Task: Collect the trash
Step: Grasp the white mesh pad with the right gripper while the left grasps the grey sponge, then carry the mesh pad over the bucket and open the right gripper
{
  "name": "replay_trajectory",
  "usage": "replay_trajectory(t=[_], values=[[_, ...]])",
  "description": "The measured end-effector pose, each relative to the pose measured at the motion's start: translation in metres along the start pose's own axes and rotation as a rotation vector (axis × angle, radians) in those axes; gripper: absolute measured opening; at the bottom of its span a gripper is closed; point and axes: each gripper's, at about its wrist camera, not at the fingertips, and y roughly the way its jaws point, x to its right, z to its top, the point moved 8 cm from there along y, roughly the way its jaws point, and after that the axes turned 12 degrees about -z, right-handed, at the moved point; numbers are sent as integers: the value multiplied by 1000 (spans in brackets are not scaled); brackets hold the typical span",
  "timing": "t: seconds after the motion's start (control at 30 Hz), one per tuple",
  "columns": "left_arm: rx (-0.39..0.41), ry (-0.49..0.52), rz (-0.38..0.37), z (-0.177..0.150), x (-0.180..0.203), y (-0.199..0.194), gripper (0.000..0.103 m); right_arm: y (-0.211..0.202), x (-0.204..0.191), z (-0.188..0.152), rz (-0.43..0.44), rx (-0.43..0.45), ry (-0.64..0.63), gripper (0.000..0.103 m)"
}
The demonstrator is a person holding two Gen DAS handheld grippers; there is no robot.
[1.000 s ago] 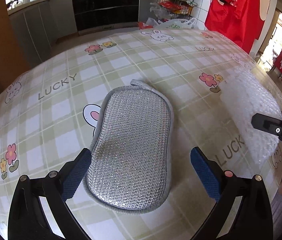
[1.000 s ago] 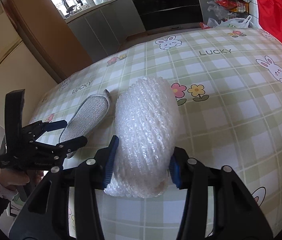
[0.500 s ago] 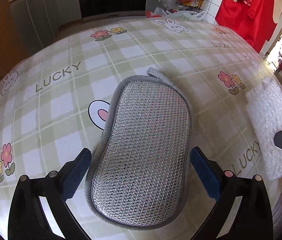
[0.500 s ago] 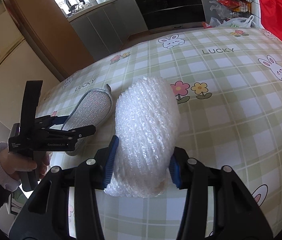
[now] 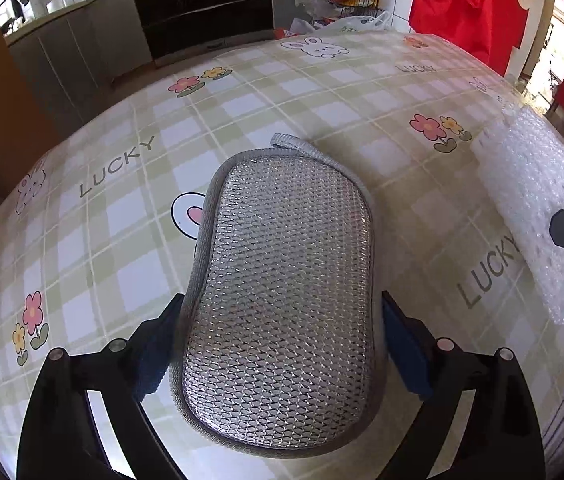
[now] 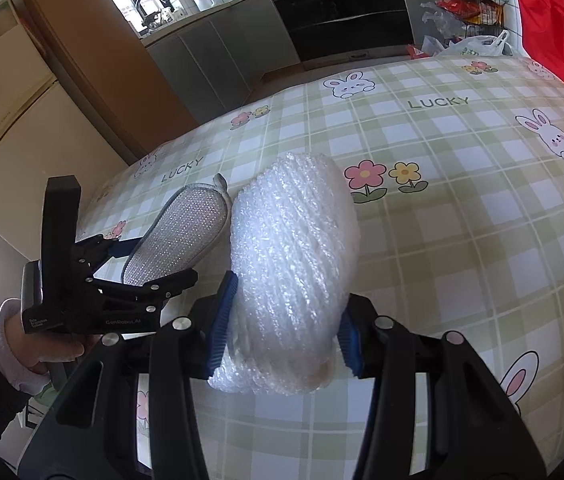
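Right gripper (image 6: 283, 326) clamps the bubble wrap (image 6: 293, 256) at its near end, resting on the table (image 6: 461, 240). Left gripper (image 5: 282, 344) straddles the scrubber (image 5: 282, 300), jaws open (no squeeze visible). No bin in view; nothing collected yet.

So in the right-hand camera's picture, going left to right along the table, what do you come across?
The other handheld gripper → the silver mesh scrubbing pad it reaches around → the bubble wrap roll → the flower print → the rabbit print.
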Motion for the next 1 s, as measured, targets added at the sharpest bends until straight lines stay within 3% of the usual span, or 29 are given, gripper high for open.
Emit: replay_trajectory(t=[0.53, 1.0], values=[[295, -107, -30, -24, 54, -140, 90, -79, -23, -13, 30, 92, -25, 47], [496, -210, -35, -80, 108, -262, 90, -171, -54, -47, 65, 179, -90, 47]])
